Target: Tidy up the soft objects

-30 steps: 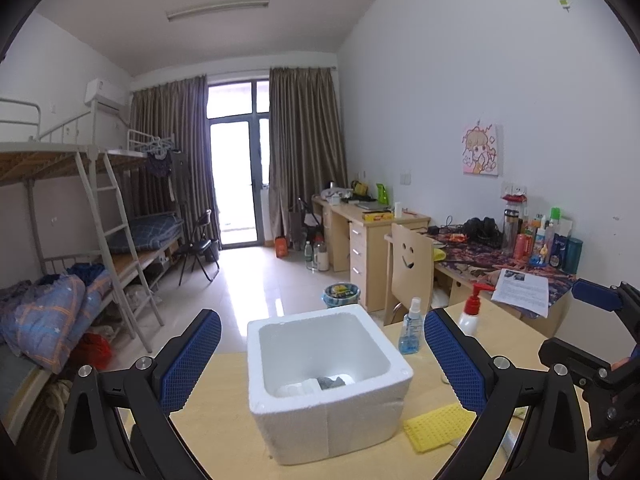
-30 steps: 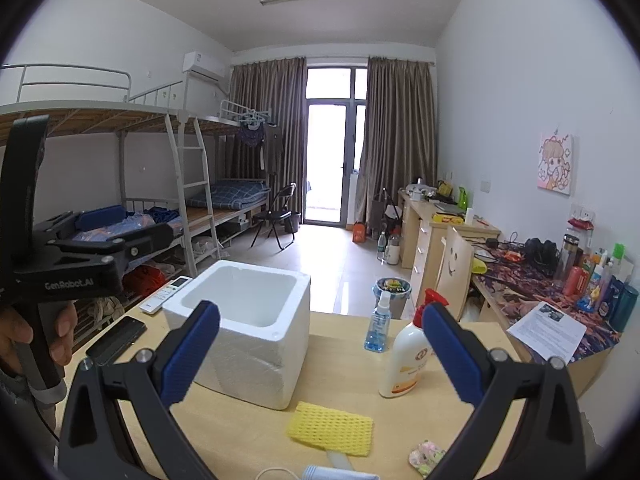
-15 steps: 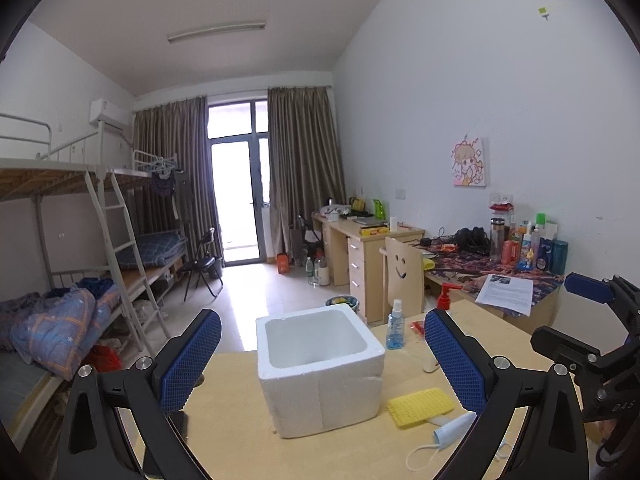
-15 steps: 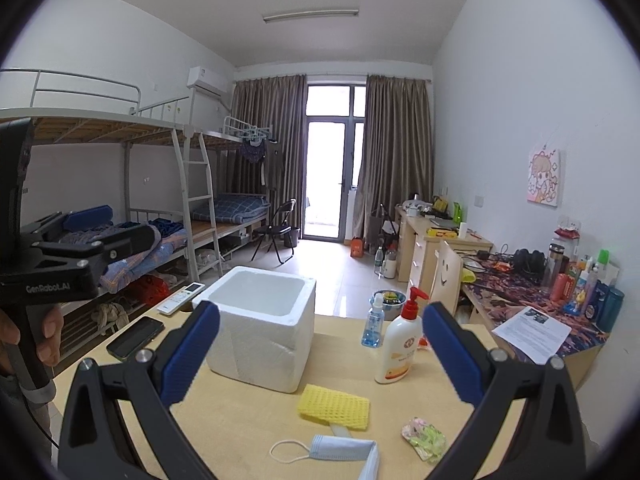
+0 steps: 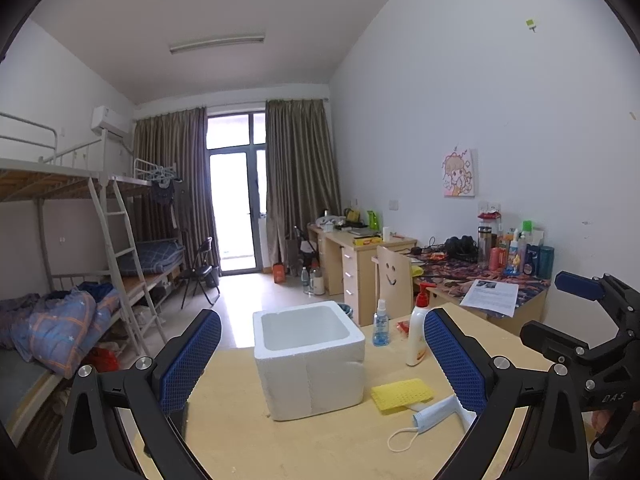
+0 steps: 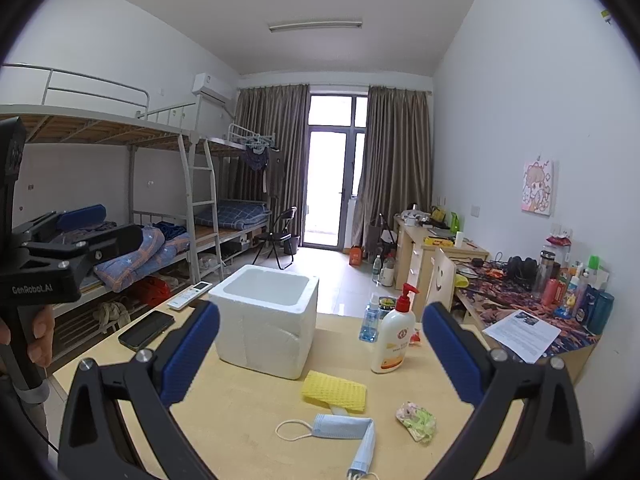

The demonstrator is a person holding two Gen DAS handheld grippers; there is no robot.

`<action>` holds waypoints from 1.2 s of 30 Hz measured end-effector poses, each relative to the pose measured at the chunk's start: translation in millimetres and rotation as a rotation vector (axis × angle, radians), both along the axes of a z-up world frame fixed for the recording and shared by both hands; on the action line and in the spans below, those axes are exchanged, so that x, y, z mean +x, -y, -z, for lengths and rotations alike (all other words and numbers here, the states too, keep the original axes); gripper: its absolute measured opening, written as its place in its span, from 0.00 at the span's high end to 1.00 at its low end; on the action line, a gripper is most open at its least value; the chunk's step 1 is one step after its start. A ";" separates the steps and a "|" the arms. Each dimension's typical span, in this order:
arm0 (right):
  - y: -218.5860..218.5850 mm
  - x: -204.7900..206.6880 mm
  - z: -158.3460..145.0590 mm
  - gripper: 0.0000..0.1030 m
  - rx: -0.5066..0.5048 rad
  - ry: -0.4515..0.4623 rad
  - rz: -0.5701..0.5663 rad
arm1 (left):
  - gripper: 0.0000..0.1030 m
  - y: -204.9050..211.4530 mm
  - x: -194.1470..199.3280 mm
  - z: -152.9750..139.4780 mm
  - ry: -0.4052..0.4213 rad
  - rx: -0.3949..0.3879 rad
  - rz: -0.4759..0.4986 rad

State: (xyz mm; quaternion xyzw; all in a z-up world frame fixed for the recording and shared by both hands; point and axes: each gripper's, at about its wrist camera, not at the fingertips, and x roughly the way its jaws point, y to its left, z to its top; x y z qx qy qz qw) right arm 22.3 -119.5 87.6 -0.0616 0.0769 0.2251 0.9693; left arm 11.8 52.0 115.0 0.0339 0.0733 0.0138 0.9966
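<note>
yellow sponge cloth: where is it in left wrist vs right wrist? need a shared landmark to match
Left wrist: yellow sponge cloth lies right of centre, low, just right of the white foam box.
Right wrist: the cloth lies centre, low, in front of the box's right corner, above the blue face mask.
Shared landmark: the foam box, with the pump bottle right of it.

Pretty evenly lit room, soft daylight pouring in from the balcony door point(image 6: 335, 172) way out ahead of the jaws, blown out white there. Floor below it shows glare. Shadows are faint. Heavy fisheye bending, black vignette corners, mostly sharp.
</note>
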 end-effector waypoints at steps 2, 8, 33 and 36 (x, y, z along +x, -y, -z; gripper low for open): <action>1.5 -4.7 2.5 0.00 0.000 0.007 0.005 | 0.01 0.1 -7.0 5.6 0.008 -0.004 -0.010; 5.9 -16.8 14.8 0.00 0.006 0.026 0.004 | 0.01 2.5 -25.7 20.6 0.052 -0.020 -0.025; 32.7 -18.6 105.2 0.00 0.034 -0.046 0.032 | 0.01 3.0 -39.0 126.3 0.030 -0.080 -0.054; 34.5 -16.3 114.3 0.00 0.039 -0.072 0.031 | 0.01 2.8 -36.8 134.1 0.016 -0.084 -0.058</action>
